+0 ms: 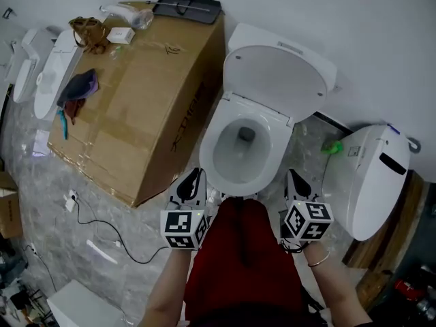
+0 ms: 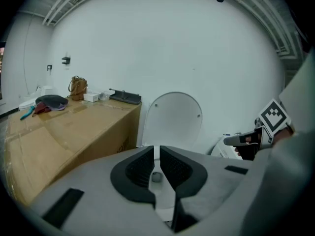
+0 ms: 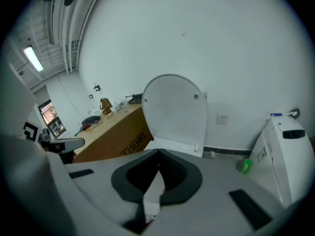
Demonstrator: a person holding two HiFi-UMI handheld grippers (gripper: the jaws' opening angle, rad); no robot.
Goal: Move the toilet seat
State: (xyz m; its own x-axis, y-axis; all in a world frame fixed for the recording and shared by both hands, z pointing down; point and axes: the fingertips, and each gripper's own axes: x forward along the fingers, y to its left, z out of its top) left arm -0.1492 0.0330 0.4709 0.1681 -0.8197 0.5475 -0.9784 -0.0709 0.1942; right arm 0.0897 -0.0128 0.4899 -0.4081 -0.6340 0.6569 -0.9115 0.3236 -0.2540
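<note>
Evidently we held the left gripper (image 1: 193, 180) and right gripper (image 1: 294, 180) shut and empty, since the raised toilet seat (image 1: 276, 73) stood ahead of both, unreached.

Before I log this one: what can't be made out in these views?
Toilet bowl: gripper views, mostly covered by the left tool and right tool bodies.
Second toilet: right gripper view, cut off by the dark picture edge.
Green thing by the wall: too small to identify.
Print on the cardboard box: head view, skewed and too small to read.
</note>
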